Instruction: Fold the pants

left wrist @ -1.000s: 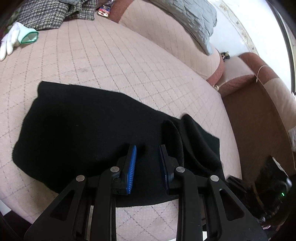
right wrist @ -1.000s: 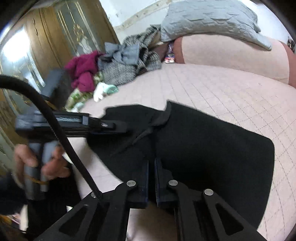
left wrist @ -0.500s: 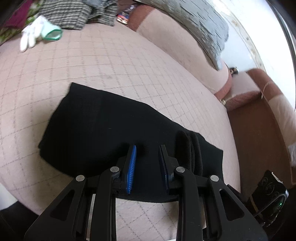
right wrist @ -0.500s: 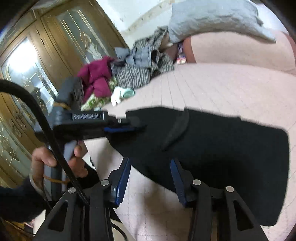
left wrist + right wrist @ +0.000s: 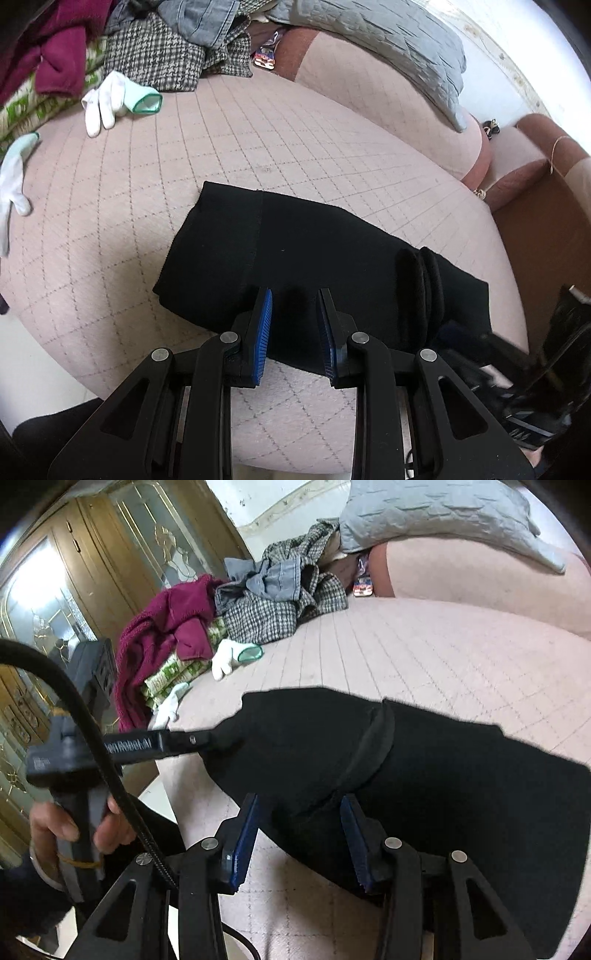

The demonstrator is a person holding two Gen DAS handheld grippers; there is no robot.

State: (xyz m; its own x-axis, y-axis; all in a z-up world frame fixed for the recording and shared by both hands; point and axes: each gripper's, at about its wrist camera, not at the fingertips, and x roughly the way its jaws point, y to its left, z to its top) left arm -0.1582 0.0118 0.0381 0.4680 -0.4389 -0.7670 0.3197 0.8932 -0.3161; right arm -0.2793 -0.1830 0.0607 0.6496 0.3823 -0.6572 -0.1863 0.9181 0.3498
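Note:
The black pants [image 5: 303, 254] lie folded in a flat block on the pink quilted sofa seat [image 5: 258, 140]. They also show in the right wrist view [image 5: 424, 775], with a raised fold ridge [image 5: 373, 746] across them. My left gripper [image 5: 294, 295] is open and empty just above the pants' near edge. My right gripper [image 5: 300, 801] is open and empty over the pants' near edge. The left gripper shows in the right wrist view [image 5: 218, 738] with its tips at the pants' left end.
A heap of clothes [image 5: 155, 55] lies at the back left, with two white gloves [image 5: 110, 101] near it. A grey quilted cushion [image 5: 388, 40] rests on the sofa back. A wooden glass door [image 5: 74, 590] stands left. The sofa's front edge is just below both grippers.
My right gripper was shut on the pants a second ago and has opened and drawn back. My left gripper stayed open and pulled back, so more of the sofa and clothes shows.

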